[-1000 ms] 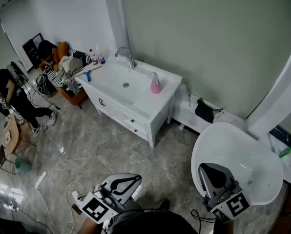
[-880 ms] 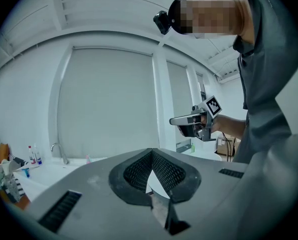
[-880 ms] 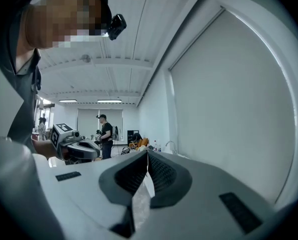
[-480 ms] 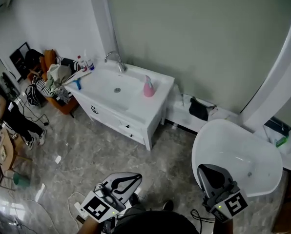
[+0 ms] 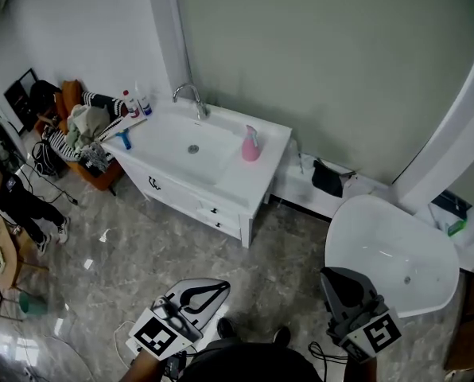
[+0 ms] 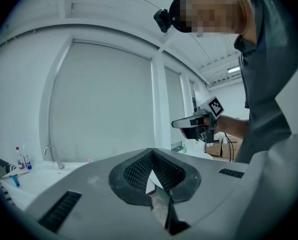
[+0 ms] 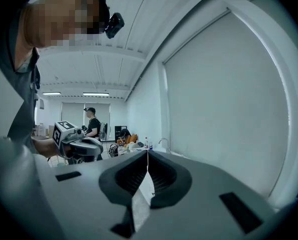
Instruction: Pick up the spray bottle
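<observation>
The pink spray bottle [image 5: 251, 143] stands upright on the right end of the white sink cabinet [image 5: 221, 181], across the marble floor from me. In the left gripper view it is a tiny pink spot [image 6: 88, 159] on the counter. My left gripper [image 5: 223, 286] is low in the head view, far short of the cabinet, shut and empty. My right gripper [image 5: 326, 275] hangs beside the bathtub, its jaws closed with nothing between them. Each gripper view shows the other one: the right gripper [image 6: 196, 124], the left gripper [image 7: 76, 144].
A white bathtub [image 5: 392, 253] fills the right side. A faucet [image 5: 191, 98], small bottles [image 5: 134, 102] and a blue item [image 5: 124, 139] are on the counter. An orange chair piled with clothes [image 5: 86, 134] and a person [image 5: 14, 201] are at the left.
The view has shifted a little, and the person at the left has slid towards the frame's edge. Both grippers stay shut and empty at the bottom of the head view.
</observation>
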